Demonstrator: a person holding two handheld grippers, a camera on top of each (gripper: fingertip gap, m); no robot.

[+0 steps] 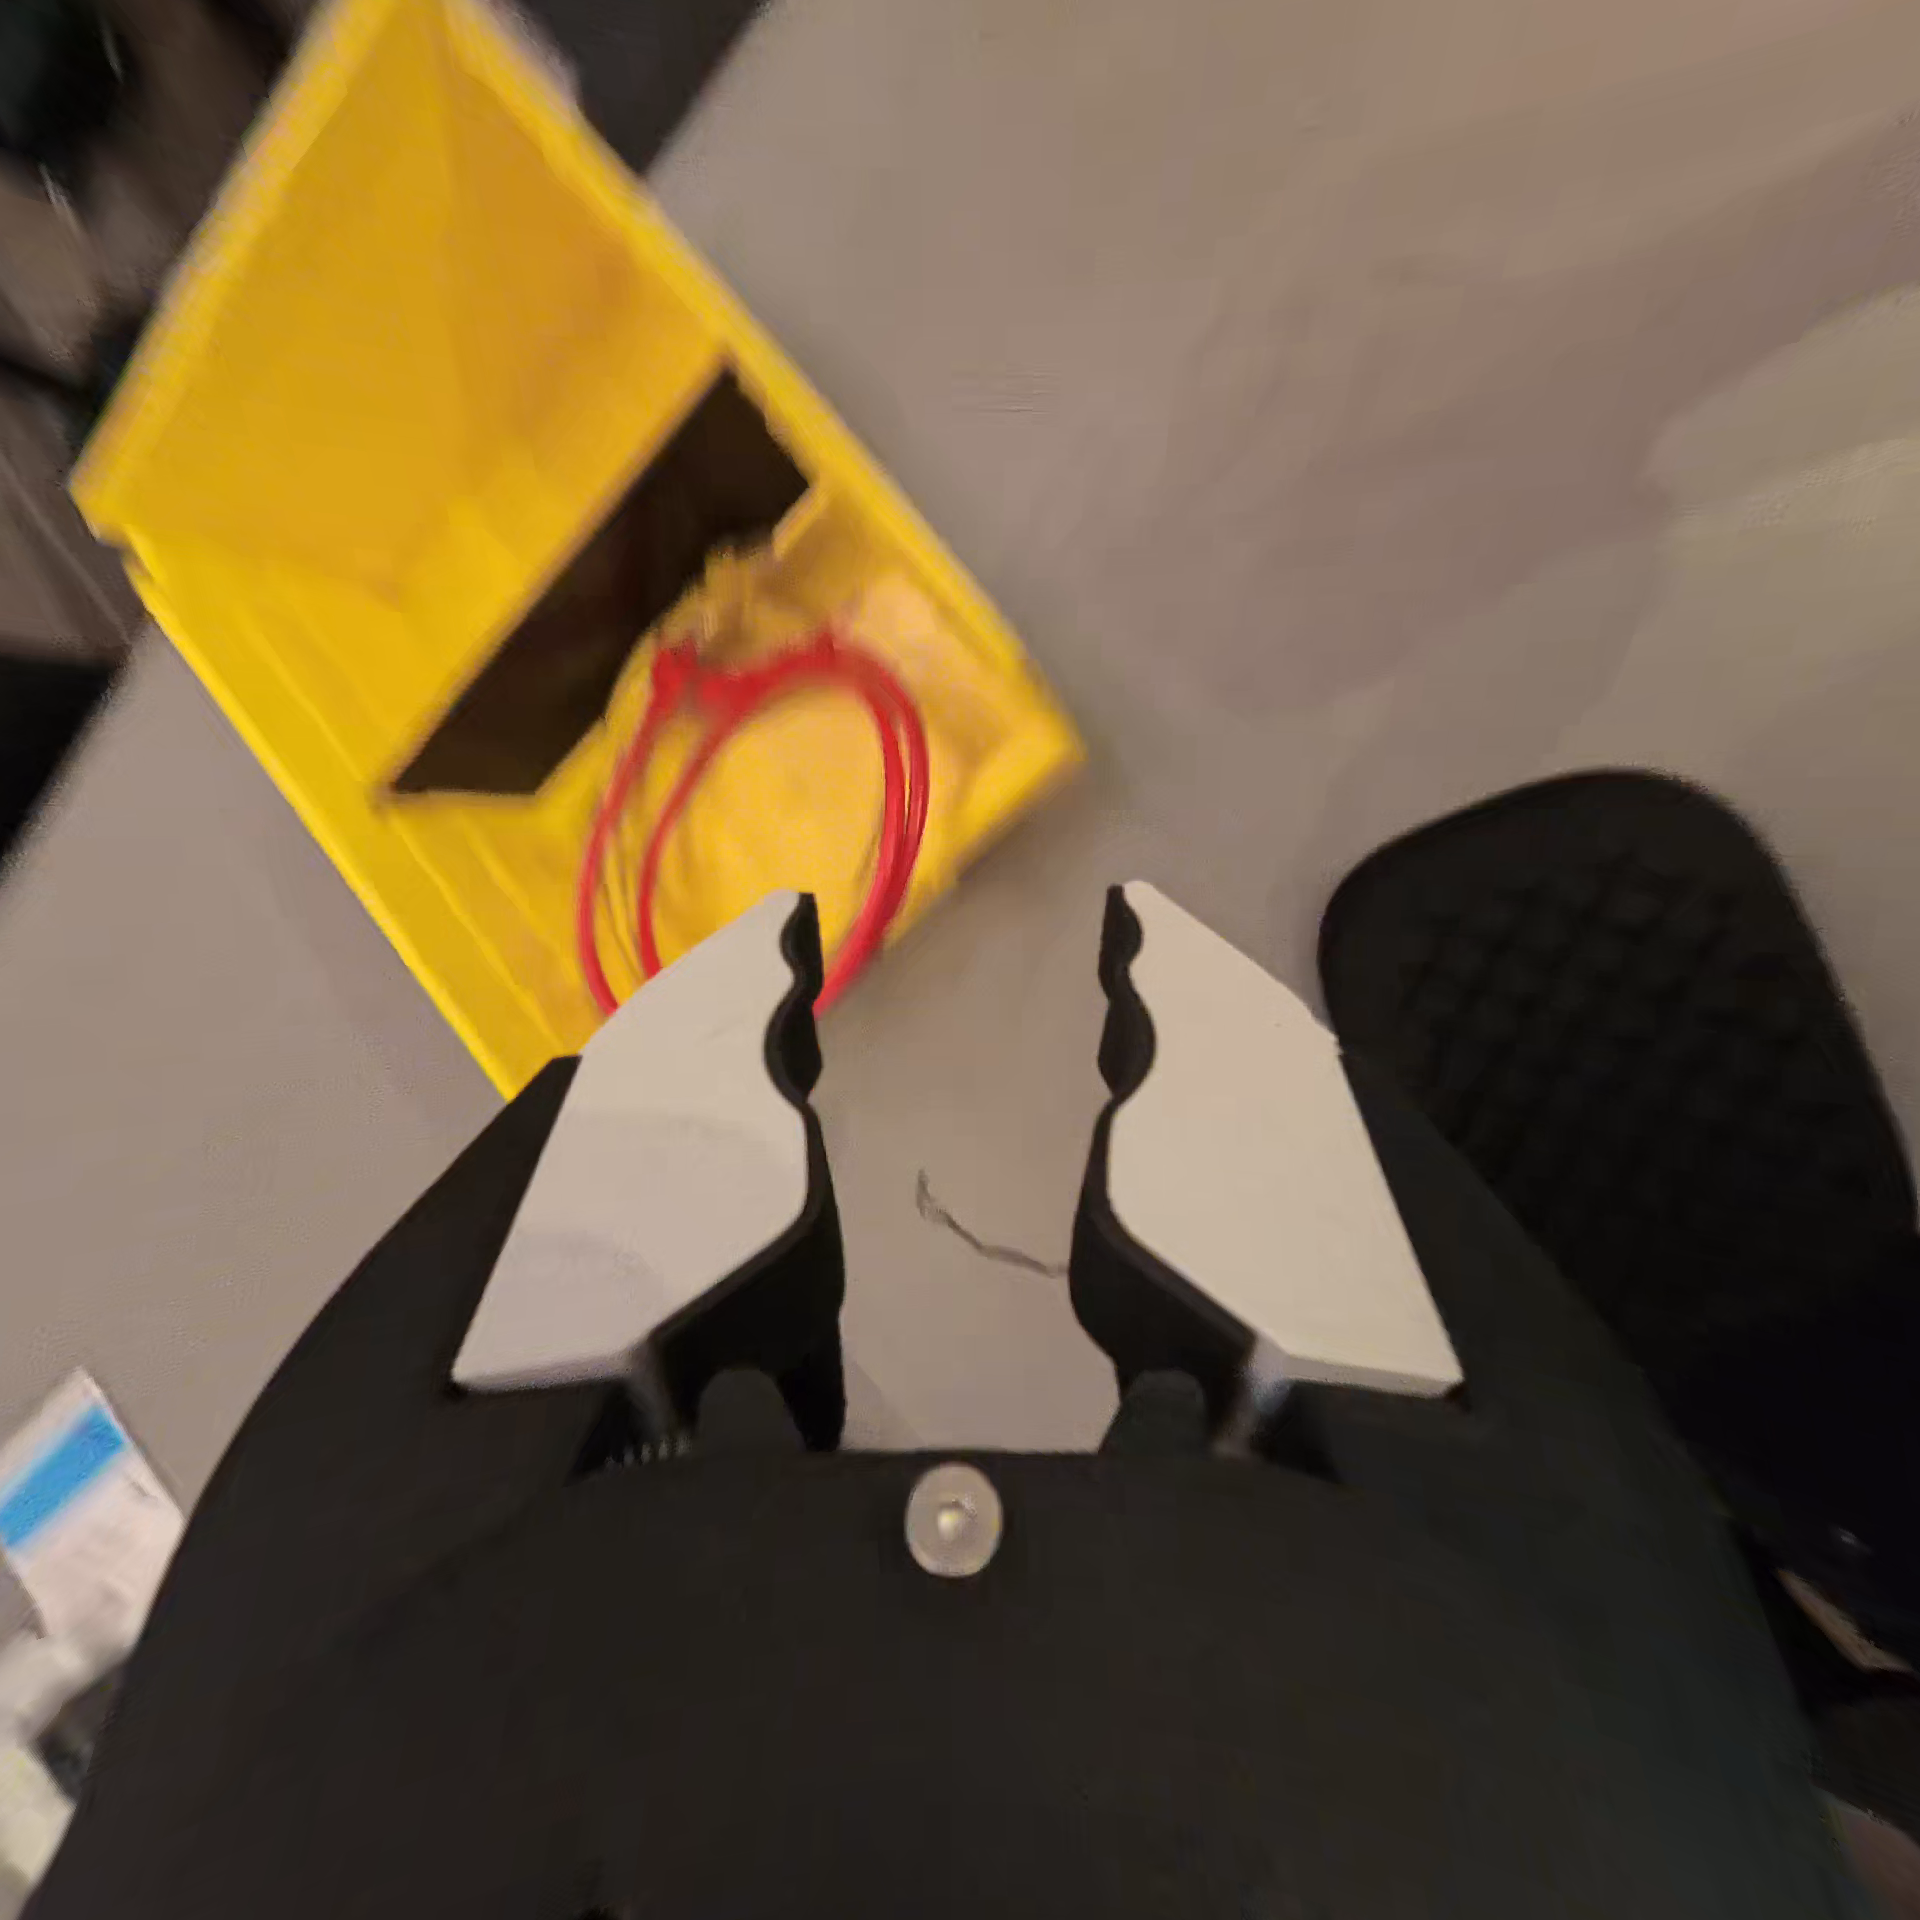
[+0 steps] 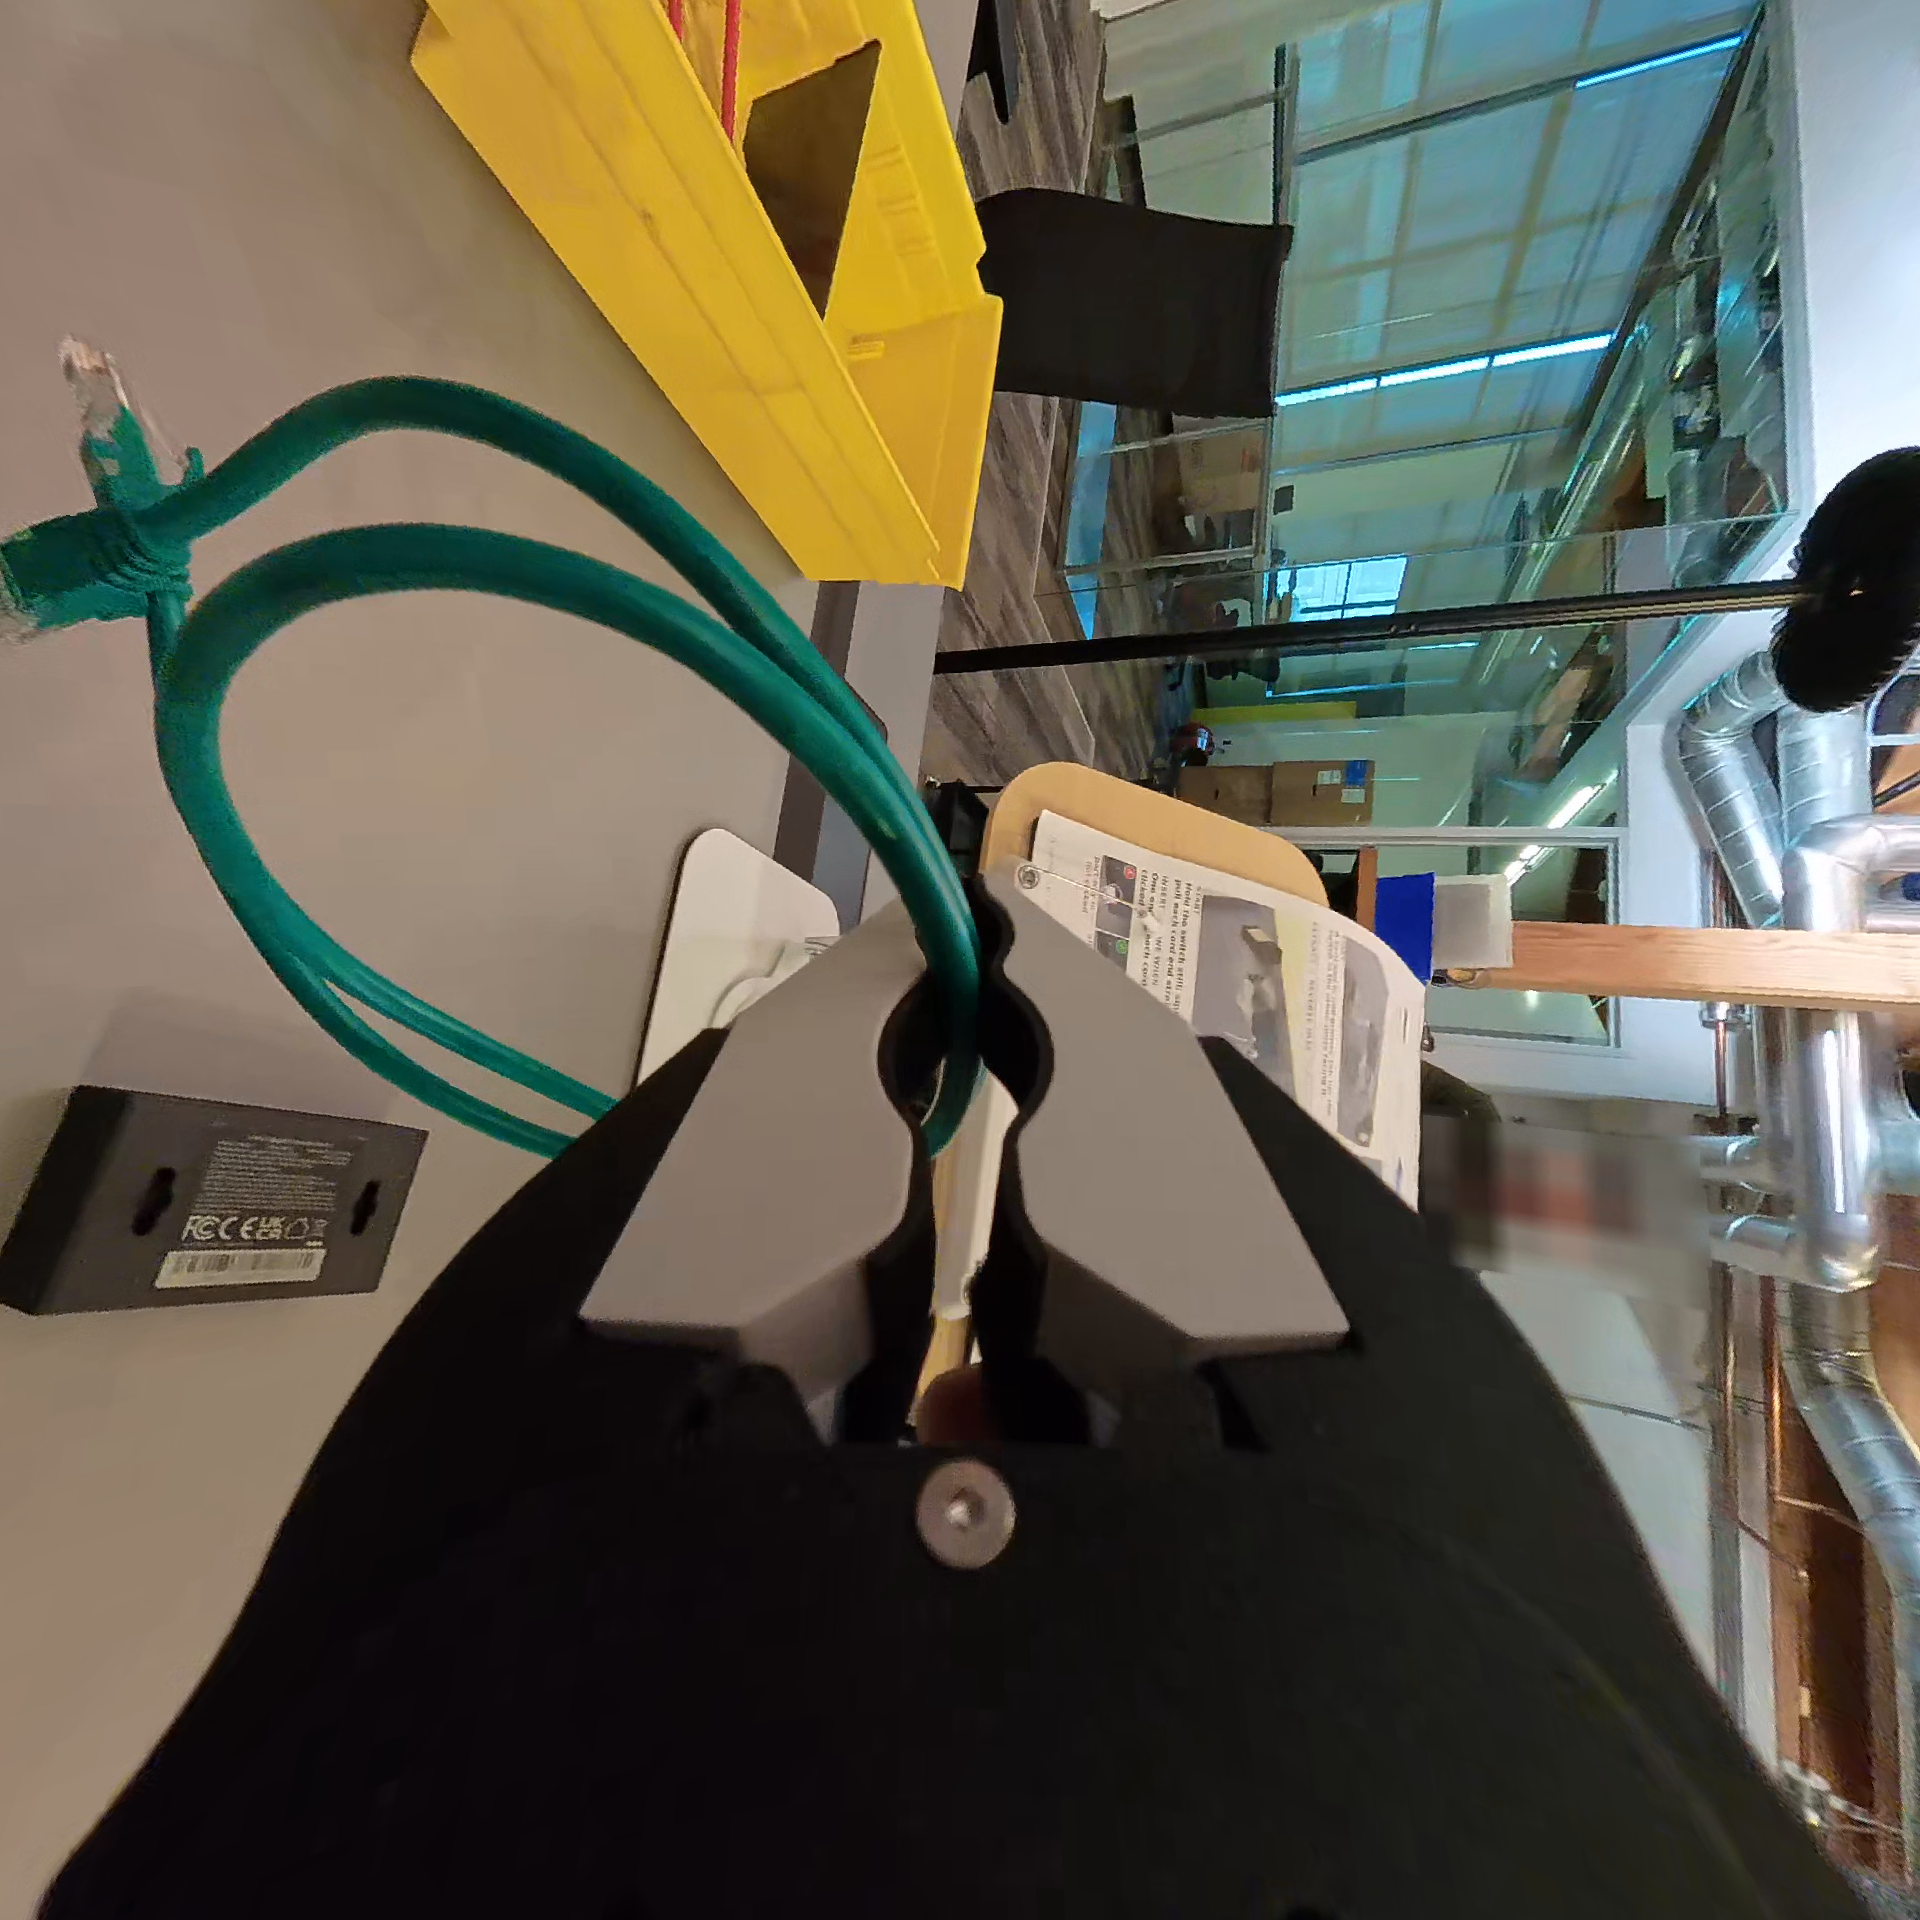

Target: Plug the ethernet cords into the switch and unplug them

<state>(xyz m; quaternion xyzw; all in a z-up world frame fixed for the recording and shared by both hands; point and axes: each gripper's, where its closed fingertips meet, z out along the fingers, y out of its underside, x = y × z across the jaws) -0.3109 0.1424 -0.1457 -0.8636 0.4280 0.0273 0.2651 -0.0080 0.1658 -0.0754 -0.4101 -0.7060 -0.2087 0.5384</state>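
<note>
The left gripper hovers over the grey table with its fingers spread wide and nothing between them. At about eleven o'clock from its tips sits a yellow bin, which holds a coil of red cords at its near end and a dark rectangular piece beside the coil; the view is blurred, so finer detail is lost. A black mesh chair shows at three o'clock, off the table edge.

The right gripper has its fingers closed narrow on a green cord, pinching two strands of its loop near the tips. The loop arcs out toward nine and ten o'clock above the table, and its two plug ends, tied together with the cord's own wrap, hang at nine o'clock. The black switch lies on the table at about eight o'clock from the tips, label side facing the camera, apart from the cord. The yellow bin stands at twelve o'clock near the table edge. A printed sheet on a board lies just past the fingers at two o'clock.
</note>
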